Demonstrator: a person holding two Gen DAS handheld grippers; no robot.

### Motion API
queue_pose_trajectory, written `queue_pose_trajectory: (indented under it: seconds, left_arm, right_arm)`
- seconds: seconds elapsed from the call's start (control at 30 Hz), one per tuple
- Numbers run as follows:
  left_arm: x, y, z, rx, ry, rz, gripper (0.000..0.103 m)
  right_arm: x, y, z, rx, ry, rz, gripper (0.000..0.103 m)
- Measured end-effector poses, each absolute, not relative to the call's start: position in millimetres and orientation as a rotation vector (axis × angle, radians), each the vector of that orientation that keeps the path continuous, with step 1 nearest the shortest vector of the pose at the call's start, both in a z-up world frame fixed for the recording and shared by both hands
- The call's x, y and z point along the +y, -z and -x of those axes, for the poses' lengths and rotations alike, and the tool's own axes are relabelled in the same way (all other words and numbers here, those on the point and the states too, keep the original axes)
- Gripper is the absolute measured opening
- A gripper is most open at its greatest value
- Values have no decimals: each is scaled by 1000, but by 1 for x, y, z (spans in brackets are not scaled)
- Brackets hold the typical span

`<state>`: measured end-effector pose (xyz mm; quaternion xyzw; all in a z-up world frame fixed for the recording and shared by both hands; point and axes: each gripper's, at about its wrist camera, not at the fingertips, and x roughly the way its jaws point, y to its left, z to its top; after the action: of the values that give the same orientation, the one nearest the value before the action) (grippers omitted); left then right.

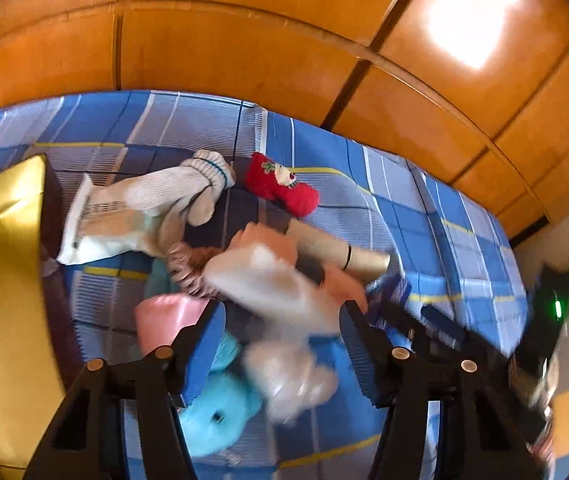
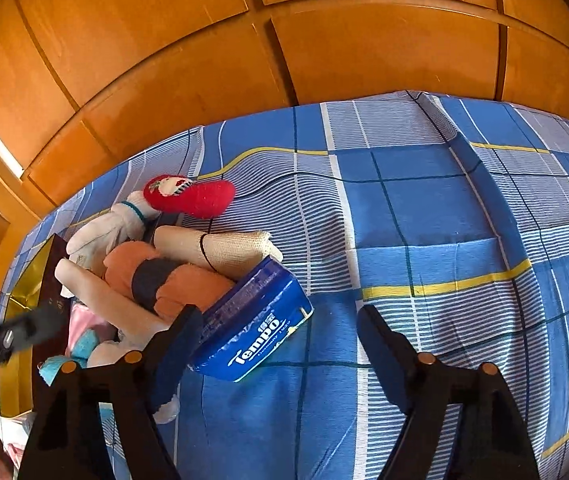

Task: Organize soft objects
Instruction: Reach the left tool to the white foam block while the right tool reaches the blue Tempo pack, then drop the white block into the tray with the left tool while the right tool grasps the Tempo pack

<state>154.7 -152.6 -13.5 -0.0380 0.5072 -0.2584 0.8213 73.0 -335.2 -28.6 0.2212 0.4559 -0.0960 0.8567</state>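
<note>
Right gripper [image 2: 280,330] jaws open beside tissue pack [image 2: 252,328]; left gripper [image 1: 280,328] jaws open, empty; bedspread [image 2: 444,208] rightward bare

A bedroom in a home. A bed with a blue checked sheet [image 2: 424,208] fills the lower part of both views, and tall orange-brown wooden wardrobe doors [image 2: 212,60] stand close behind it. On the sheet lie household soft things: white socks [image 1: 172,196], a red Christmas sock [image 2: 192,196], and a blue tissue pack [image 2: 252,332].
</note>
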Motion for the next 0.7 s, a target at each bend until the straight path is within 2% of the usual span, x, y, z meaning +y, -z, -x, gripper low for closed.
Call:
queue_pose_trajectory:
  seconds: [0.1, 0.2, 0.23, 0.3, 0.43, 0.47, 0.5, 0.6, 0.7]
  left_arm:
    - [-161, 17, -168, 1111, 511, 131, 66]
    - [-169, 25, -184, 1158, 448, 174, 66]
    - [-170, 28, -186, 1169, 429, 178, 63]
    - [-168, 36, -193, 1215, 408, 219, 49]
    - [-162, 41, -192, 1207, 416, 212, 33]
    - [-158, 39, -189, 1198, 434, 220, 31]
    - [-154, 37, -187, 1187, 451, 225, 30]
    - [-147, 30, -176, 1137, 500, 196, 27]
    - [-137, 23, -165, 1107, 555, 200, 27]
  right_arm:
    - [-335, 27, -73, 961, 203, -457, 78]
    - [-337, 28, -74, 966, 198, -469, 78]
    - [-337, 29, -74, 965, 200, -471, 78]
    - [-337, 29, -74, 966, 198, -478, 78]
    - [-337, 29, -74, 966, 191, -483, 77]
    - [-337, 29, -74, 965, 185, -483, 70]
    - [-337, 28, -73, 957, 177, -486, 57]
    - [-336, 23, -71, 936, 165, -477, 35]
    - [-337, 21, -68, 933, 158, -486, 26]
